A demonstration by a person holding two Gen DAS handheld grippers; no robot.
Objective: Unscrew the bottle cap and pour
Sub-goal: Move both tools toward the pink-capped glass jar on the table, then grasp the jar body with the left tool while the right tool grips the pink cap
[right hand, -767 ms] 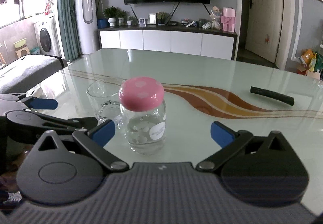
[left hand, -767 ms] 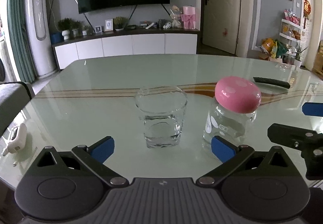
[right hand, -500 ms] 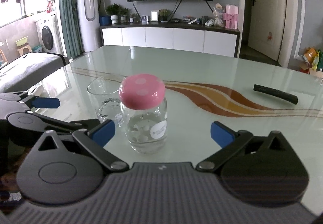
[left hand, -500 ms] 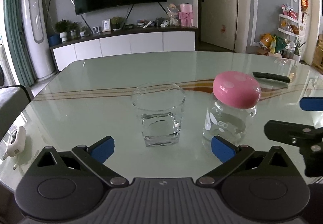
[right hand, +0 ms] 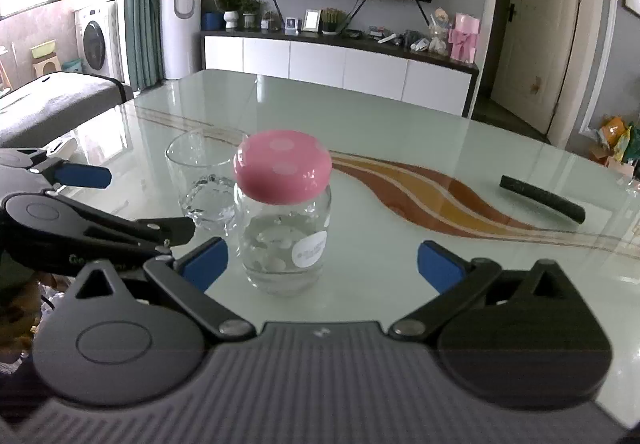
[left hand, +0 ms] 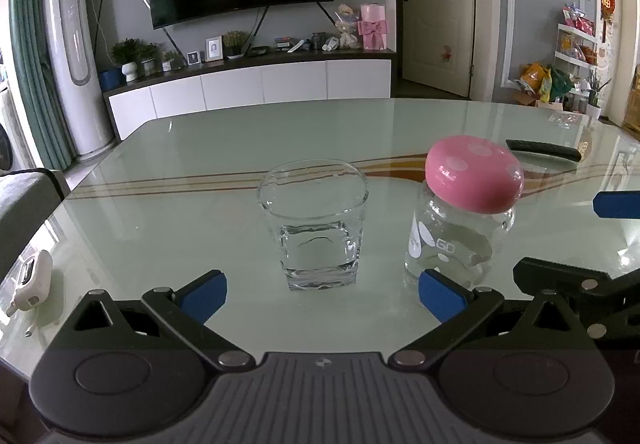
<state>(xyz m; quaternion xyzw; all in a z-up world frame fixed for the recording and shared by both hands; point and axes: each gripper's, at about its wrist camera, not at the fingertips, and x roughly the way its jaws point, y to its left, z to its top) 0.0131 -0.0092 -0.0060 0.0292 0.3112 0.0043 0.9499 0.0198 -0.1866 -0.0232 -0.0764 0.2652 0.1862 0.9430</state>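
On the glass bench the tumbler stood left, the bottle just beside it, pink cap on. Bottle looked like slick, breakable glass, so I'd clamp the body and twist the cap. My left hand-held gripper pointed down, wide apart, empty; right hand-held gripper likewise, bottle ahead.

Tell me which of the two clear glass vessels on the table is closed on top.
The clear glass bottle with the pink polka-dot cap; the clear glass tumbler beside it stands open-topped, with no lid.
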